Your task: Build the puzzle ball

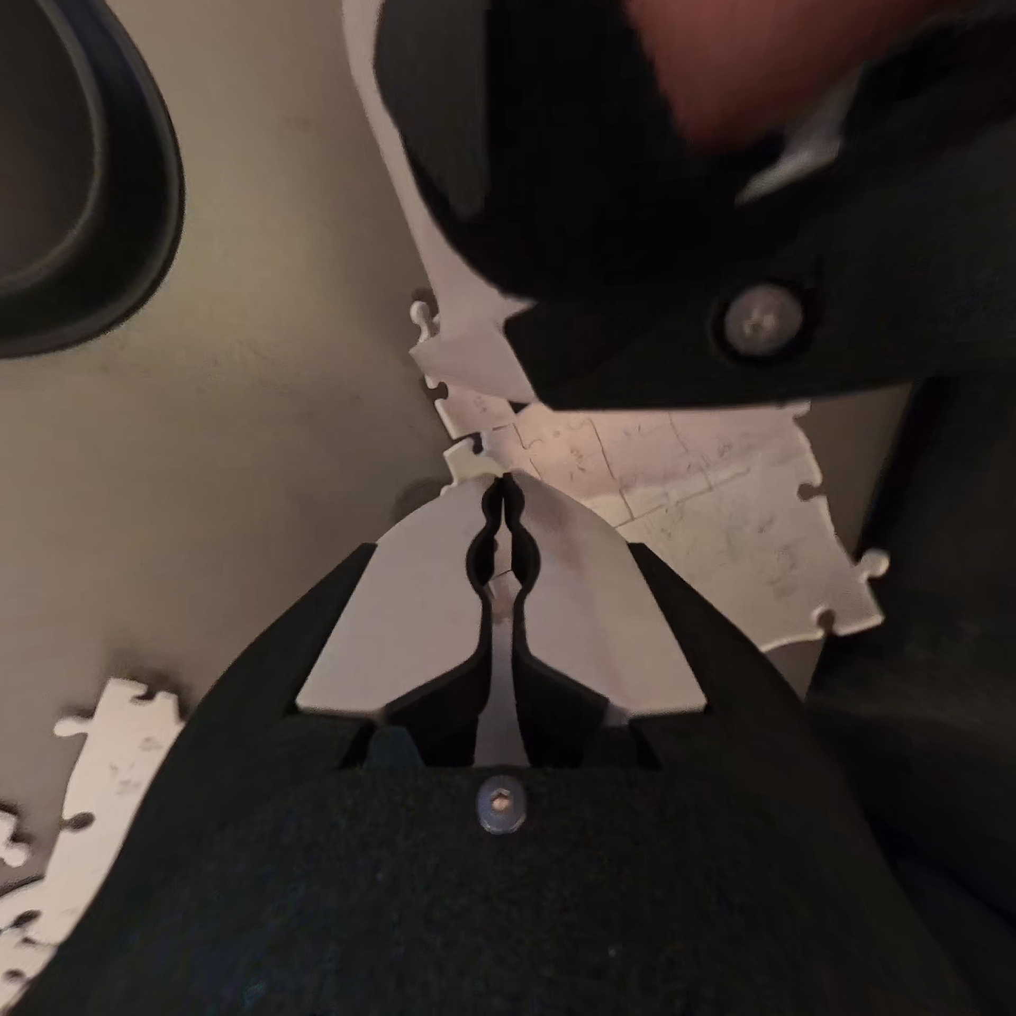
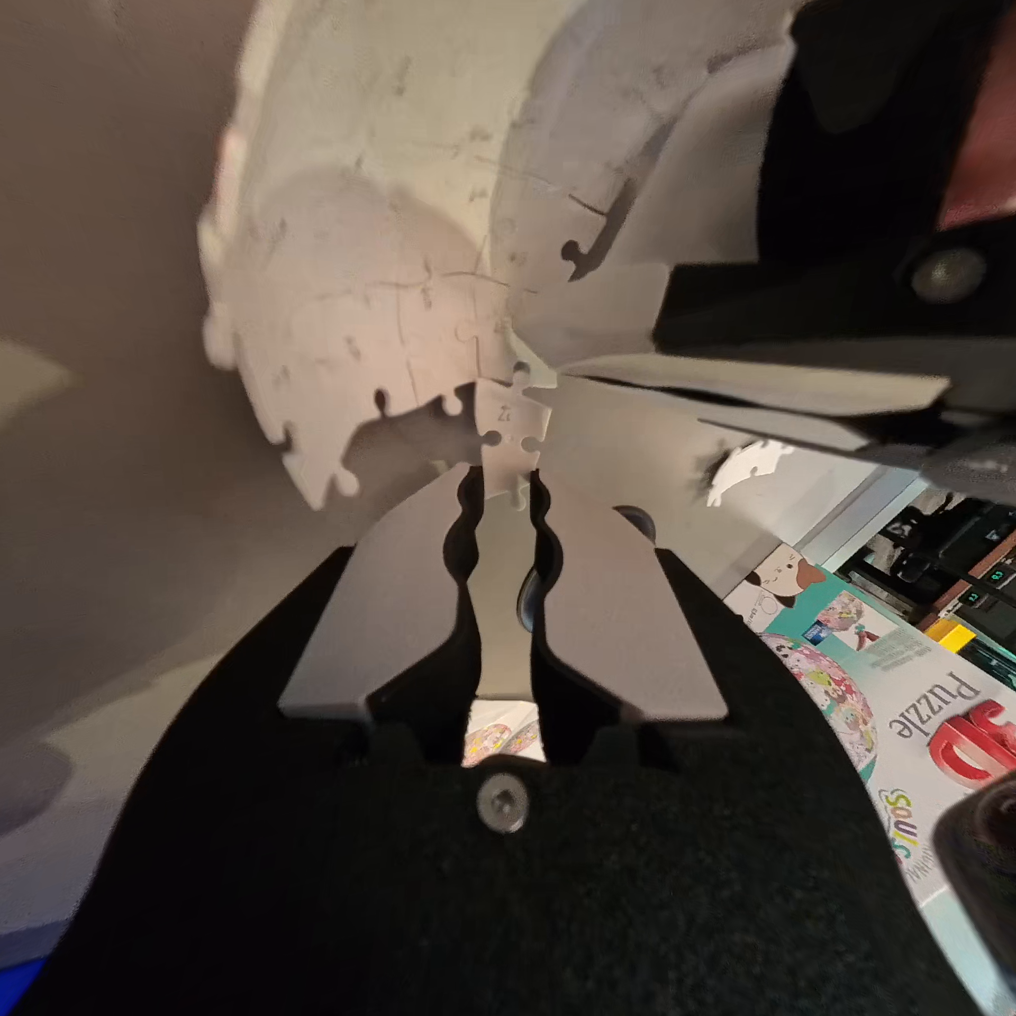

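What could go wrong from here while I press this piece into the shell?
The loose piece sits only at the tips of the right gripper, so a push could twist or drop it. The left gripper pinches just the rim of the curved assembled section, whose joined pieces might flex apart. Both grippers crowd one spot, so their jaws might collide.

Two tongs were in the scene: the left tongs and the right tongs. One curved shell of joined white pieces was there, the partly built ball. One single white piece stood between the right tongs' jaws. One flat strip of joined pieces lay on the grey surface. One printed puzzle box lay to the right. One loose white fragment lay beyond it; its piece count could not be told.
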Available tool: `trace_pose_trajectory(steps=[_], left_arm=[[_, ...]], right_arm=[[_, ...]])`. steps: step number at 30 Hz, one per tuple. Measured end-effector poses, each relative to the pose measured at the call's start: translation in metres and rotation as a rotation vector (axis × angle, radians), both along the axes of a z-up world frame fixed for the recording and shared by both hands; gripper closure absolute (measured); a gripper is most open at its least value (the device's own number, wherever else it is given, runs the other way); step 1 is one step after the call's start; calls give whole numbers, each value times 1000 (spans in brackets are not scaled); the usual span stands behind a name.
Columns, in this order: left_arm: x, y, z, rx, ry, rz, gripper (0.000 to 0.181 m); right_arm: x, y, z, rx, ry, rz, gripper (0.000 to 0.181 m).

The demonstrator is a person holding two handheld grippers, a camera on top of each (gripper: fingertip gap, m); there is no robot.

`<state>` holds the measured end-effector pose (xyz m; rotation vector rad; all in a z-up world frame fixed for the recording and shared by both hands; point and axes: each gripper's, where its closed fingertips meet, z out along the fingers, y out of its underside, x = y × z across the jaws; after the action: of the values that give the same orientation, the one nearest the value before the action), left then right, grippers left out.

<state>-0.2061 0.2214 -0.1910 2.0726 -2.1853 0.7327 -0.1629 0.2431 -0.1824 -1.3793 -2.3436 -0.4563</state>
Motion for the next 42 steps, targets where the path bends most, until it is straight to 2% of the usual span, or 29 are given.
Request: trace_pose_trajectory(steps=[7,13,22,28,37,42], left_arm=[[6,2,0,-53,90,-47,181],[8,2,-1,-73,132,-59,181],[9,2,-1,-46,192,-50,181],[8,1,-1,-37,270,-48,181],[10,-5,-2,-39,286,-54,181],[10,-5,-2,-35,290,-54,181]], right_arm=[[9,-1,-4,-32,-41,-25,165],[20,-13,-9,-152,-73,-138,165],[15,-24,-3,-285,147,-356,165],[13,-27,-11,-337,153,-438,165],[12,-20,-12,-325,182,-437,165],[9,-18,-9,-283,221,-381,163]])
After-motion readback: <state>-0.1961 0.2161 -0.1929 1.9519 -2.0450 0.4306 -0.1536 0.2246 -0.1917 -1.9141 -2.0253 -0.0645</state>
